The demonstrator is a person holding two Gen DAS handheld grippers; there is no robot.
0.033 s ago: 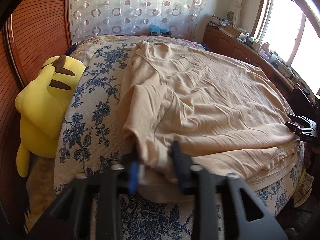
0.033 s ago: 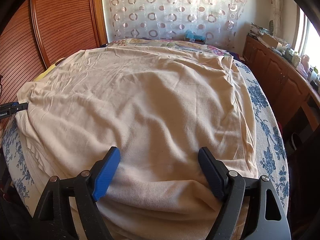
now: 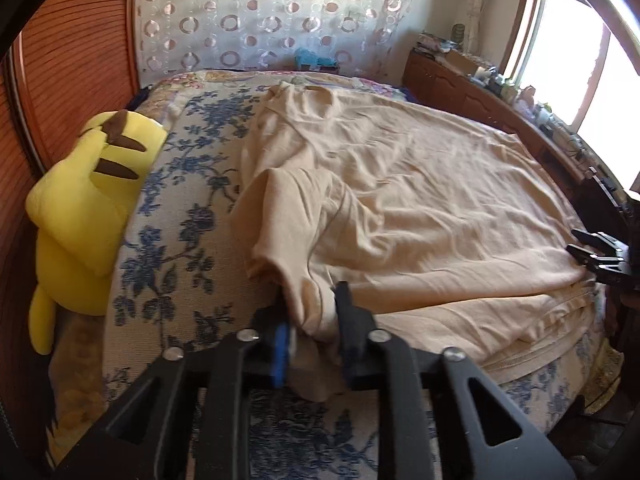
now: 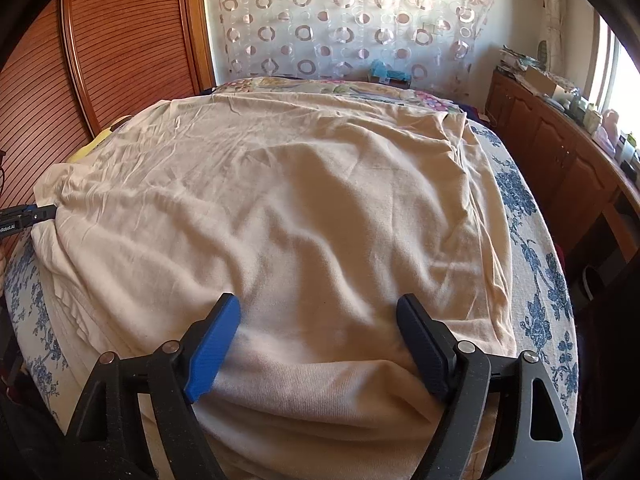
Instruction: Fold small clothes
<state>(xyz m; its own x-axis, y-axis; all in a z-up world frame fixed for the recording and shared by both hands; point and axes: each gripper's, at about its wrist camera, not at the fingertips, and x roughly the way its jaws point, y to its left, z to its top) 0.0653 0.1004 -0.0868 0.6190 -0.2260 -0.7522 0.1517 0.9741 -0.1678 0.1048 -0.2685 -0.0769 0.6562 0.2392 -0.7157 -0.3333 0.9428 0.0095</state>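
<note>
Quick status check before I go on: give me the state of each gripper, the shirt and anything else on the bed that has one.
left gripper: shut on the sleeve end, jaws have just been closing
right gripper: open, astride the hem, not pinching
beige shirt: spread flat on the bed, wrinkled, unfolded
sleeve: bunched, drawn toward the left gripper
yellow plush toy: lying at the bed edge, untouched

The left wrist view sits low at the bed's [image 3: 168, 240] near edge, close over its own fingers [image 3: 352, 332], looking across toward the circle-patterned curtain [image 3: 260, 20] at twelve o'clock, the window [image 3: 576, 60] at two. The right wrist view looks the same way from farther along that edge, just as near. Both share the beige garment [image 4: 320, 200], curtain and wooden cabinets [image 4: 552, 152]; each catches the other's fingers, at three and nine o'clock.
</note>
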